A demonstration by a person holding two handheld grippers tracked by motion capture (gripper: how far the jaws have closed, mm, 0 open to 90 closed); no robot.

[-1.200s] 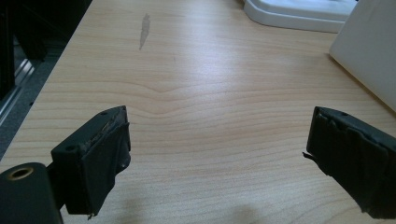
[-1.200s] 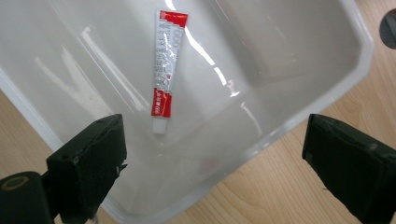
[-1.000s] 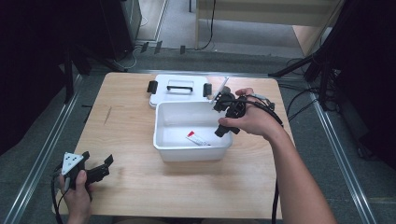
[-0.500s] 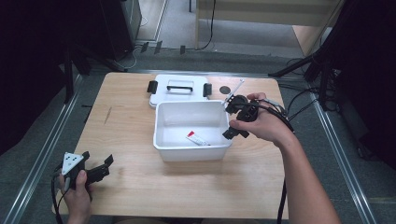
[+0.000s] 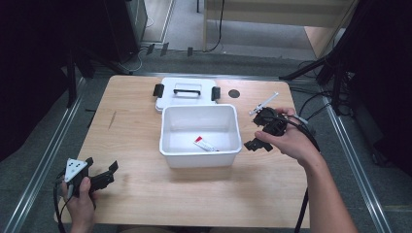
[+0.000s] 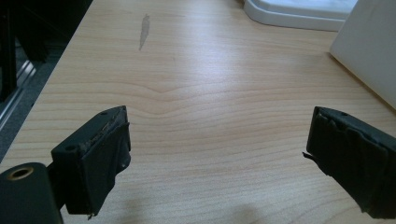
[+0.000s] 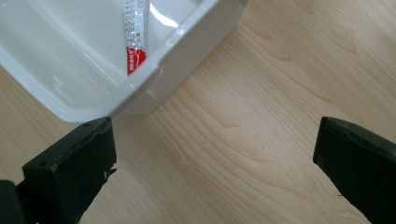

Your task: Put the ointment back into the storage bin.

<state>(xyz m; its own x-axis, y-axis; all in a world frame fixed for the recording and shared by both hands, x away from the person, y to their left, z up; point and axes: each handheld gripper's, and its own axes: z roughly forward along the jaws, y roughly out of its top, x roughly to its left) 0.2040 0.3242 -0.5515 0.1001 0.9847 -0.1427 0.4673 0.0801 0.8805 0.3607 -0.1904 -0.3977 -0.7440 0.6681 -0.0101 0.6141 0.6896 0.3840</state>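
A light wooden table stands on grey floor (dark surroundings).

I can make out print on one thing: the small red-and-white sachet lying in the white tub. In my right gripper view it carries rows of tiny dark characters on its white part and small white marks on its red end, but all of it is too small and blurred for me to read. In the high view the sachet shows colour blocks, no legible letters. I can read nothing else.
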